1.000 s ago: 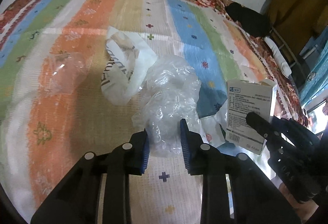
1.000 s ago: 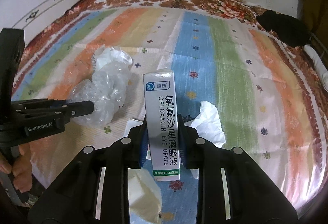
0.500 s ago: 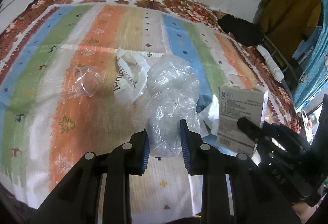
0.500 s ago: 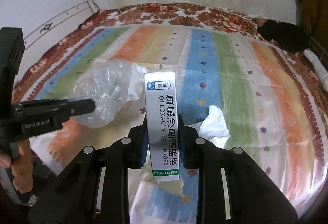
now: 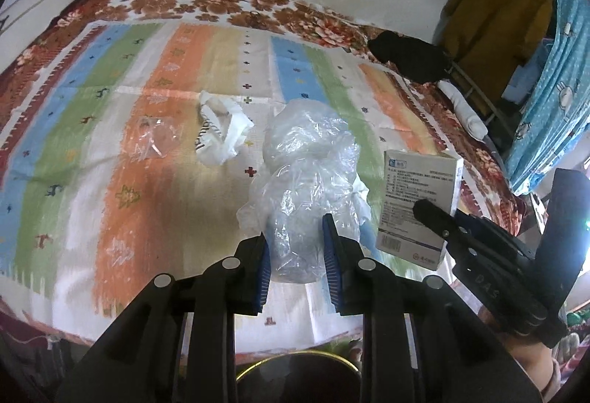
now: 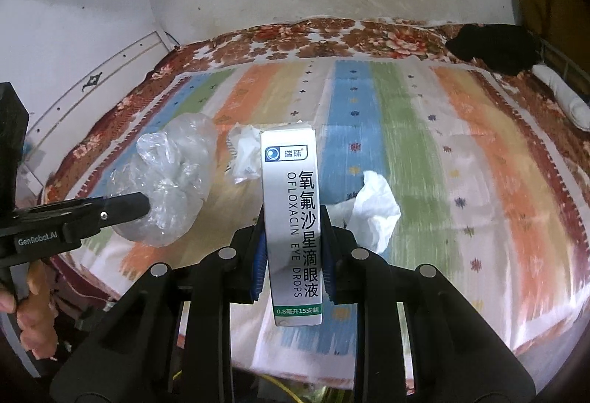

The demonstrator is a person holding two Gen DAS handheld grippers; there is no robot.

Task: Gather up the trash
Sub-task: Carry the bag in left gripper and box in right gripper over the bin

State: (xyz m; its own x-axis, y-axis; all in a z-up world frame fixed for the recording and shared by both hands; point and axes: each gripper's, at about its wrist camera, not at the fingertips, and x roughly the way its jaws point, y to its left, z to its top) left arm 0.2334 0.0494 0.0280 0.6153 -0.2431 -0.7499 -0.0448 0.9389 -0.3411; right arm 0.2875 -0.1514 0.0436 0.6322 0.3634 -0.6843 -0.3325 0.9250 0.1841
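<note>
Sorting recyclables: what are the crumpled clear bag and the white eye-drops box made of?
Crumpled clear bag: thin plastic film, probably; see-through, glossy, creased.
White eye-drops box: printed cardboard, apparently; flat faces, sharp folded edges, faint sheen.

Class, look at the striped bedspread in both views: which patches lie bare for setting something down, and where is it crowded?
Bare: the right-hand stripes between the white tissue and the black garment, and the far strip below the floral border. Crowded: the middle, where the printed white bag and small clear wrapper lie close together.
</note>
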